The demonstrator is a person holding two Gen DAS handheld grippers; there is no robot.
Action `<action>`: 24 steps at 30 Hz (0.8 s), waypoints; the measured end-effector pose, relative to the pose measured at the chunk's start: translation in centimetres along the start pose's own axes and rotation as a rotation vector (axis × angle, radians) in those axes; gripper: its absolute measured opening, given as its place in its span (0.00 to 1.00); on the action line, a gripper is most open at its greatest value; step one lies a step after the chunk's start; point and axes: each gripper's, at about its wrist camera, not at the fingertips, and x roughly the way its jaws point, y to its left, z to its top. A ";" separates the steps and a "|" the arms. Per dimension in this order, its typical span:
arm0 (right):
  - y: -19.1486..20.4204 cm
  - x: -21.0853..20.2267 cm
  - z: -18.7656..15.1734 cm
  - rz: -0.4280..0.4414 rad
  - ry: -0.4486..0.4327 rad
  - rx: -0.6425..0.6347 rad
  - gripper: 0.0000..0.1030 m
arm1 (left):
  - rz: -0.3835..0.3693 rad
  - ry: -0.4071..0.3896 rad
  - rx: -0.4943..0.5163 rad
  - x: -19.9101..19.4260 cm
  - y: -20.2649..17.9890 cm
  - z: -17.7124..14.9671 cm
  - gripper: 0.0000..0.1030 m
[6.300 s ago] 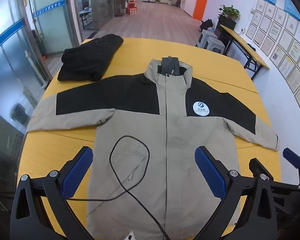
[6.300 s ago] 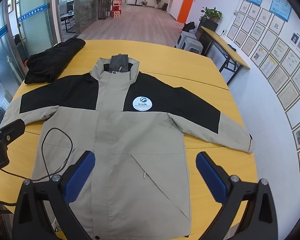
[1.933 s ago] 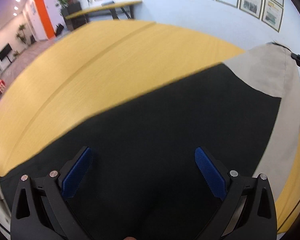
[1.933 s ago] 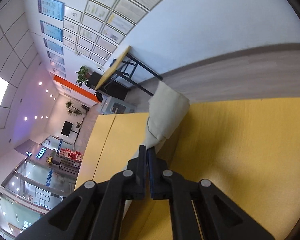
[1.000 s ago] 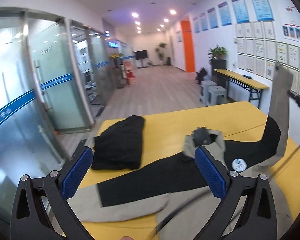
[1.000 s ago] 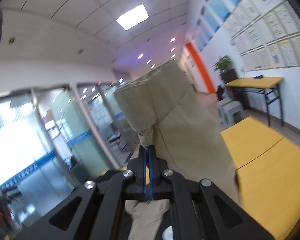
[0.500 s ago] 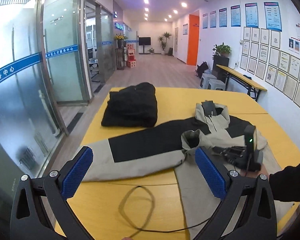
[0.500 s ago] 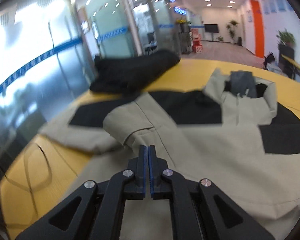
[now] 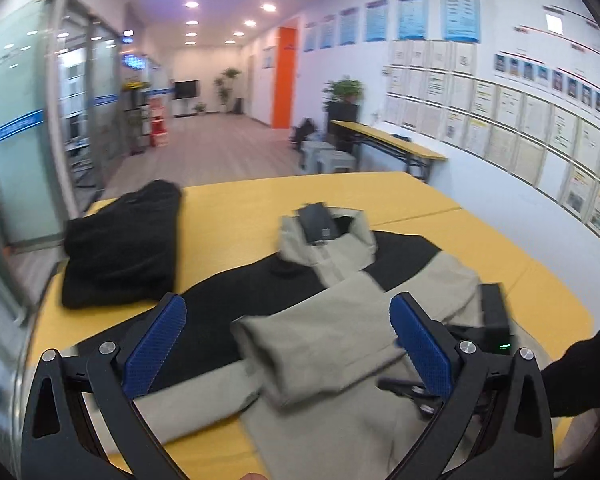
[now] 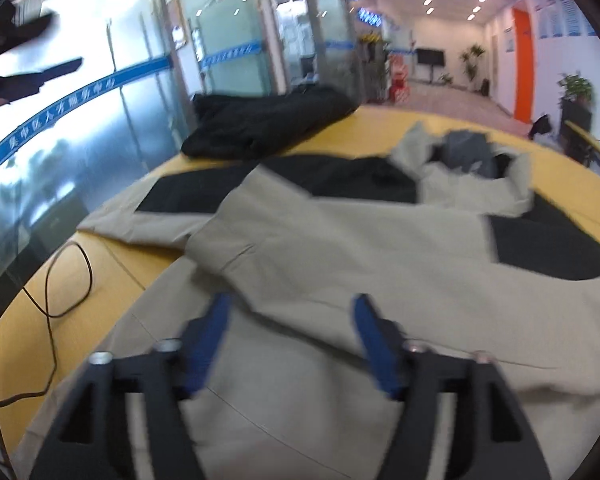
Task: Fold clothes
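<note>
1. right hand-held gripper [image 10: 290, 340] just opened wide, nothing between the jaws; sleeve [image 10: 300, 240] let go, now lying across the jacket [image 10: 340, 400].
2. left hand-held gripper [image 9: 286, 346] wide, holding nothing.
3. jacket in the middle of the table [image 9: 228, 216]; other sleeve still to fold.

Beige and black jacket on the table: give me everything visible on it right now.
The jacket lies front-up on the yellow table, a smooth woven shell, beige on body and cuffs with black panels across shoulders and upper sleeves. The collar stands up around a dark grey lining. One sleeve is folded across the chest; the other sleeve lies spread toward the glass wall. The right gripper, jaws just opened, hovers over it gripping nothing. Blur hides finer details.
</note>
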 end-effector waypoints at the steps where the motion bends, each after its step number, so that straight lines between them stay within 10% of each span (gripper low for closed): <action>1: -1.7 -1.6 -0.3 -0.033 -0.012 0.008 0.83 | -0.026 0.009 0.028 2.5 -1.0 0.4 1.00; 5: -10.4 -7.0 -2.5 -0.225 0.022 0.013 0.83 | -0.080 0.166 0.070 14.6 -2.7 -1.3 1.00; 10: -21.2 -8.4 -6.2 -0.463 0.218 -0.120 0.83 | 0.040 0.420 0.023 23.0 -2.1 -7.6 1.00; 18: -25.9 -5.4 -5.8 -0.423 0.159 -0.082 0.57 | 0.085 0.388 0.015 22.9 -3.0 -9.6 1.00; 24: -28.7 -7.0 -7.0 -0.412 0.149 0.084 0.56 | 0.098 0.372 0.004 22.1 -3.1 -9.7 1.00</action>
